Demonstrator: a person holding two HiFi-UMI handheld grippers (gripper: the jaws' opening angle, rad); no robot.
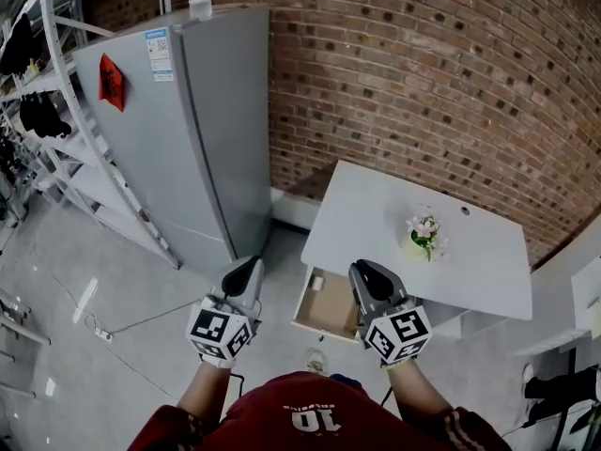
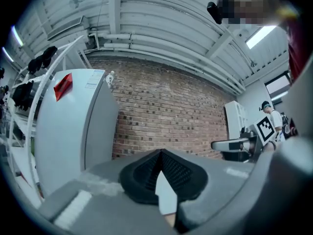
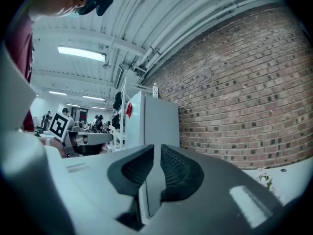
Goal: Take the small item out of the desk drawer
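Observation:
The white desk [image 1: 376, 209] stands against the brick wall. Its drawer [image 1: 331, 316] is pulled open under the near left edge and shows a brown bottom. A small white item [image 1: 316, 283] lies in the drawer's far left corner. My right gripper [image 1: 362, 269] [image 3: 156, 153] hovers level just over the drawer's right part. Its jaws are open by a narrow slit, and nothing is between them. My left gripper [image 1: 252, 263] [image 2: 160, 155] hangs over the floor to the left of the drawer. It is shut and holds nothing. Both point toward the wall.
A tall grey cabinet [image 1: 178, 130] with a red tag stands left of the desk, with a white shelving rack [image 1: 56, 139] beyond it. A small pot of flowers [image 1: 424, 233] sits on the desktop. A small object [image 1: 316, 357] lies on the floor below the drawer.

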